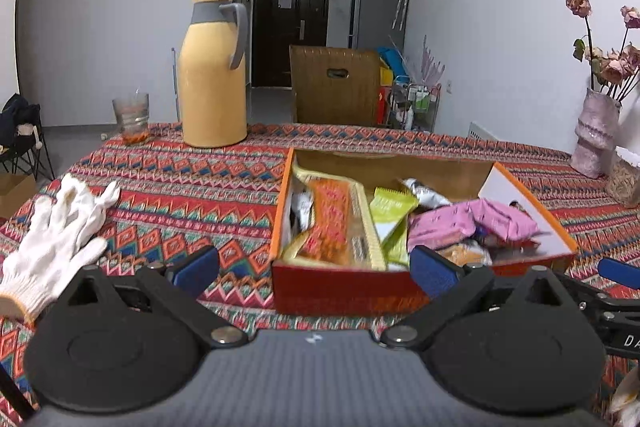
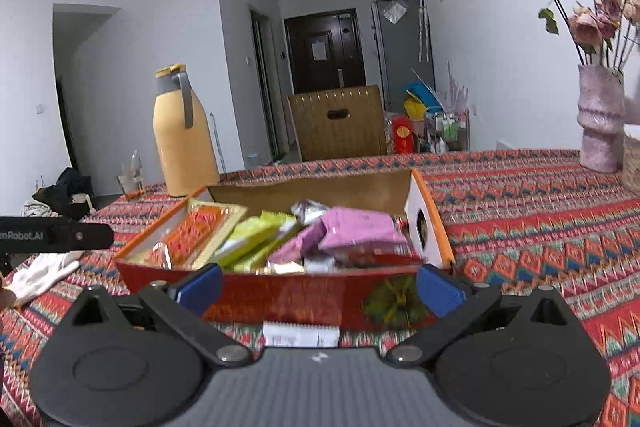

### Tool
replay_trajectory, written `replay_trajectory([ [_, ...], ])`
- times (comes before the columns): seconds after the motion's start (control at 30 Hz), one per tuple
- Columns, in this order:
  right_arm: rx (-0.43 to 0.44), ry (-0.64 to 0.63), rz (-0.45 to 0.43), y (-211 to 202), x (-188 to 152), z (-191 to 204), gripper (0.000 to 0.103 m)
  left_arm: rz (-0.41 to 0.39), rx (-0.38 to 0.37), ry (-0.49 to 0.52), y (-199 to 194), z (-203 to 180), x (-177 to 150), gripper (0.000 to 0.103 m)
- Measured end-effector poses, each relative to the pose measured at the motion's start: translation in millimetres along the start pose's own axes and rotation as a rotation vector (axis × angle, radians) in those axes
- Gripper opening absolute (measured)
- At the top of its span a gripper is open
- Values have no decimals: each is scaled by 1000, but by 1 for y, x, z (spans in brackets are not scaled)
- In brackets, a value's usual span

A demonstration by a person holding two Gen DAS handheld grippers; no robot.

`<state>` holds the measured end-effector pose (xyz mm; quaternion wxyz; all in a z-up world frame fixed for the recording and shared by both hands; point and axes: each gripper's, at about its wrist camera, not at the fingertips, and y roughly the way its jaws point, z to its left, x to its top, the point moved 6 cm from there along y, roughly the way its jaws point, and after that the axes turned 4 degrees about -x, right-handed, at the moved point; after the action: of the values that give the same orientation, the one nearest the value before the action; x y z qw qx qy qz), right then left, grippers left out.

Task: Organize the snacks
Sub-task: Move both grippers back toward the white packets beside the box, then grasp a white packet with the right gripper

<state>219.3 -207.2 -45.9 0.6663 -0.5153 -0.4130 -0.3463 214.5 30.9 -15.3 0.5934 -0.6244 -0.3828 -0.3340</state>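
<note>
An open red and orange cardboard box [image 1: 344, 291] [image 2: 288, 299] stands on the patterned tablecloth. It holds an orange and yellow snack tray [image 1: 332, 223] [image 2: 192, 231], green packets [image 1: 390, 211] [image 2: 256, 235], pink packets [image 1: 476, 221] [image 2: 352, 227] and a silver packet [image 1: 424, 193] [image 2: 310, 207]. My left gripper [image 1: 314, 269] is open just in front of the box's near wall, with nothing between its blue pads. My right gripper [image 2: 320, 287] is open too, its pads level with the same near wall. A white label [image 2: 300, 335] lies under the box edge.
A yellow thermos jug [image 1: 212, 75] [image 2: 180, 139] and a glass [image 1: 132, 117] stand at the table's far left. A white glove [image 1: 56, 247] lies at the left. A pink vase of dried roses [image 1: 596, 135] [image 2: 600, 115] stands at the right. A wooden chair back [image 1: 336, 87] rises behind the table.
</note>
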Motion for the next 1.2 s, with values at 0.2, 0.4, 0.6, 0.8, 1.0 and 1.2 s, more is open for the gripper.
replay_trajectory([
  [0.2,-38,-14,63,-8,-19,-3,103,36,-12,-14,-10,11,-25,103],
  [0.4,-63,-42,129,-4,-33,-3,103,64,-23,-25,-7,16,-37,103],
  [0.6,-29,-55,204,18,-36,12,98,82,-27,-34,-4,16,-41,103],
  [0.8,-50,-64,311,52,-41,26,77,91,-27,-40,-6,18,-44,103],
  [1.0,-80,-68,344,70,-47,30,62,100,-33,-48,-5,18,-46,103],
  [1.2,-76,-127,317,63,-50,38,42,109,-42,-51,-4,17,-49,103],
])
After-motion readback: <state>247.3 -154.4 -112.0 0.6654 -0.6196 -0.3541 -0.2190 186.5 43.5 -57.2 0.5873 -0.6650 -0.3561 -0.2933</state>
